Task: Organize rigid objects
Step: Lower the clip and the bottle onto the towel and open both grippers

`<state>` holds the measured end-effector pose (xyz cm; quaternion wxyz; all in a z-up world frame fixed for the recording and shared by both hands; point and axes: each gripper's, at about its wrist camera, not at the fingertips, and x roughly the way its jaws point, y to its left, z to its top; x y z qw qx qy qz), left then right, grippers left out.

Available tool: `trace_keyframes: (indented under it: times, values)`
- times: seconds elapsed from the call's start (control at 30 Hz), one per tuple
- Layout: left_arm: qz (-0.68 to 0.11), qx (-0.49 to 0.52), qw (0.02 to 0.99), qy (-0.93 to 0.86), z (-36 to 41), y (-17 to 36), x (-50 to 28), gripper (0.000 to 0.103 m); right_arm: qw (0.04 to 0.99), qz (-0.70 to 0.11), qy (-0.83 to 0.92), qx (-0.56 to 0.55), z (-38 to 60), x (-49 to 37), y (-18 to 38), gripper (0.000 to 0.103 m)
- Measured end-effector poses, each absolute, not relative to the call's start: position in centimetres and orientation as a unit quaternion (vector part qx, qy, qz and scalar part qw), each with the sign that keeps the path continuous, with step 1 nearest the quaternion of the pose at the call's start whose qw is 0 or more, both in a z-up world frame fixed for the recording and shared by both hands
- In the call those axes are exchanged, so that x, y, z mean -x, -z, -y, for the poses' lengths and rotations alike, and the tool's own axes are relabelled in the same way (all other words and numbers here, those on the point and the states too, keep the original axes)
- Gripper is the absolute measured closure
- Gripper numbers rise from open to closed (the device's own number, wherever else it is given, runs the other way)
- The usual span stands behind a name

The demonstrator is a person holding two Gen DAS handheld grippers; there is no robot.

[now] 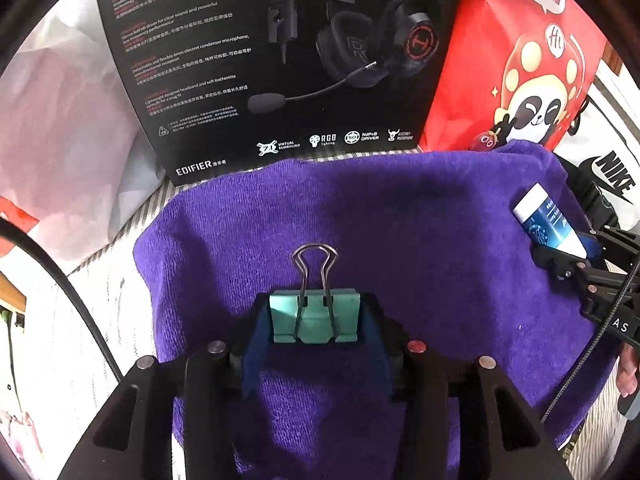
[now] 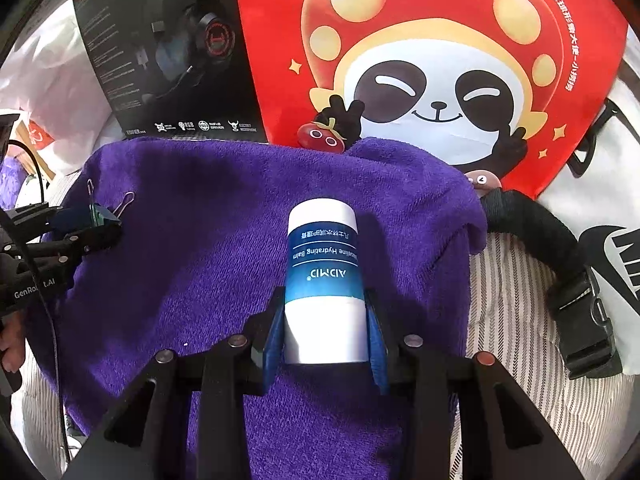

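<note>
- A purple towel point(image 1: 400, 240) covered striped bedding point(image 2: 508, 304).
- Left tongs point(image 1: 316, 320) flanked a green binder clip point(image 1: 314, 320); whether they pressed it was unclear.
- Right tongs point(image 2: 326, 332) clamped a balm tube point(image 2: 324, 280).

The left tool point(image 1: 315, 322) has a mint-green metal binder clip point(image 1: 314, 320) between its blue-padded fingers point(image 1: 256, 344), wire handle pointing away, over a purple terry towel point(image 1: 360, 220). Far to its right, the right tool point(image 1: 560, 252) holds a white-and-blue cylindrical balm tube point(image 1: 548, 220). Beyond the towel stand a black cardboard headset box point(image 1: 260, 60) and a red paper panda bag point(image 1: 520, 60).
</note>
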<state>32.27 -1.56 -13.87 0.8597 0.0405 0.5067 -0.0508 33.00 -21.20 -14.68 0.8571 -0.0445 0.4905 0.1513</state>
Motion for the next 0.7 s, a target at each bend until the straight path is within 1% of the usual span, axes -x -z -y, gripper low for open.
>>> trace_keyframes:
  times: [0.07,0.13,0.17,0.2,0.23,0.3,0.33,0.37,0.57,0.7]
  values:
    - [-0.508,-0.045,0.858,0.052,1.8,13.9,-31.8,0.051,0.857,-0.490,-0.156,0.043,21.5,-32.7,14.6,0.063]
    - [-0.511,-0.043,0.857,0.050,1.7,14.0,-31.2,0.044,0.855,-0.491,-0.163,0.043,21.7,-32.3,14.6,0.053]
    - [-0.513,-0.039,0.856,0.051,1.7,14.0,-30.9,0.040,0.853,-0.492,-0.169,0.043,21.7,-32.2,14.6,0.049]
    - [-0.514,-0.038,0.855,0.053,1.5,14.1,-30.4,0.039,0.852,-0.493,-0.172,0.044,21.6,-32.1,14.7,0.043]
    - [-0.515,-0.042,0.855,0.053,1.7,14.1,-29.9,0.037,0.850,-0.494,-0.174,0.049,21.5,-31.9,14.7,0.040]
    - [-0.515,-0.045,0.854,0.053,1.9,14.2,-29.0,0.035,0.850,-0.494,-0.171,0.064,21.2,-31.4,14.8,0.038]
    - [-0.517,-0.043,0.853,0.054,2.0,14.3,-28.5,0.033,0.850,-0.494,-0.167,0.069,21.2,-31.1,14.8,0.035]
    - [-0.519,-0.043,0.852,0.054,2.1,14.3,-28.2,0.033,0.850,-0.496,-0.165,0.068,21.2,-31.0,14.9,0.034]
    - [-0.529,-0.019,0.847,0.056,2.1,13.8,-25.3,0.033,0.844,-0.508,-0.161,0.064,21.7,-29.3,14.2,0.033]
    - [-0.516,0.003,0.854,0.063,1.8,12.6,-22.6,0.033,0.850,-0.499,-0.156,0.062,22.1,-26.9,12.7,0.033]
